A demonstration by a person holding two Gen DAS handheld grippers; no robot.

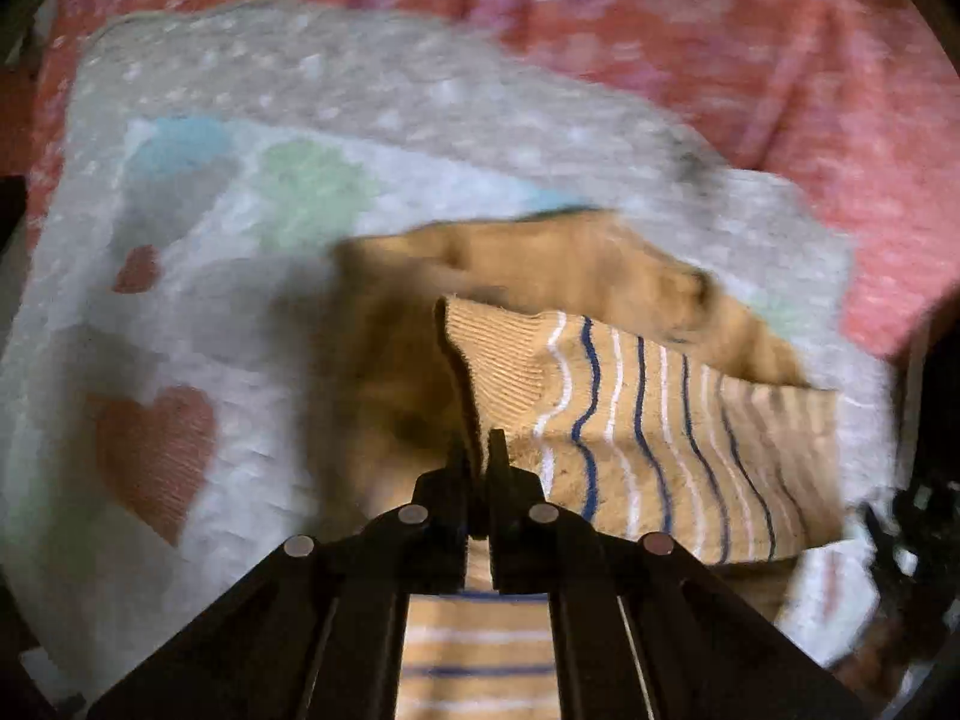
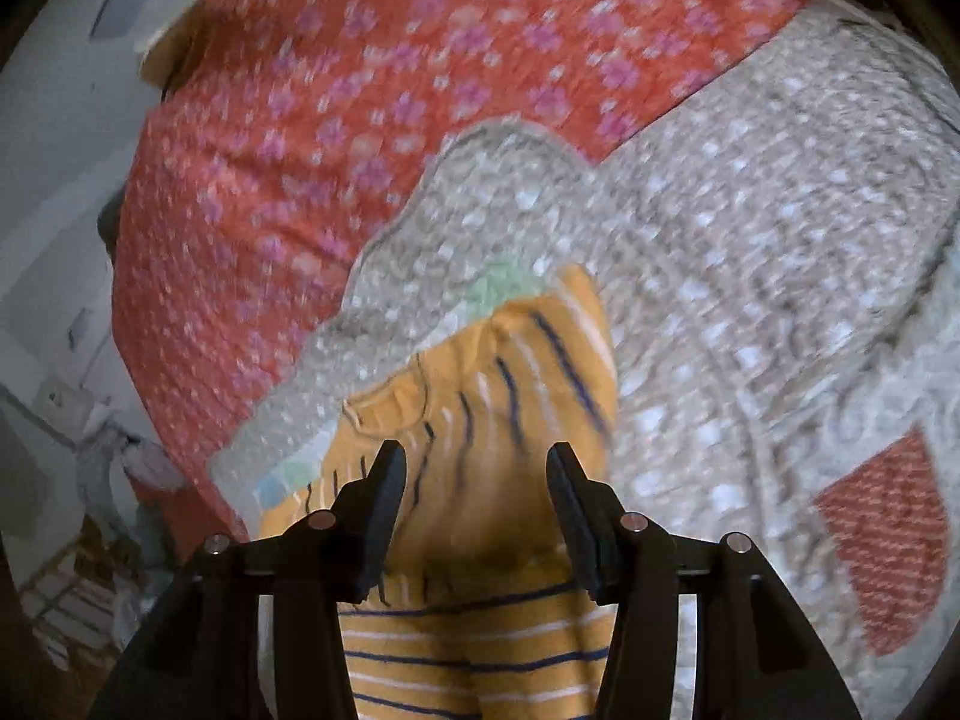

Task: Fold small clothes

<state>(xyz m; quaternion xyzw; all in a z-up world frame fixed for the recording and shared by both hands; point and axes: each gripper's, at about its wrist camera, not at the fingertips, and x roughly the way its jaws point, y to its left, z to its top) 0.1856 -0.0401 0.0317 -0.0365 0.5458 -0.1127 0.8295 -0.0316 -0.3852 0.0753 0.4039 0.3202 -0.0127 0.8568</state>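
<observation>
A small mustard-yellow garment point(image 1: 648, 420) with white and navy stripes lies partly folded on a grey dotted blanket point(image 1: 384, 84). My left gripper point(image 1: 480, 450) points steeply down and is shut on a raised ribbed edge of the garment. That edge stands up in a fold between the fingertips. In the right wrist view the same garment point(image 2: 516, 396) spreads out below my right gripper point(image 2: 477, 462). Its jaws stand well apart, with the cloth under and between the fingers point(image 2: 384, 480) and not pressed by them. Both views are blurred.
The grey blanket point(image 2: 750, 276) carries coloured hearts point(image 1: 156, 450) and lies on a red floral bedcover point(image 2: 336, 120). A pale wall or floor and some clutter point(image 2: 66, 360) show past the bed's left edge. A dark object point(image 1: 912, 540) sits at the right rim of the left wrist view.
</observation>
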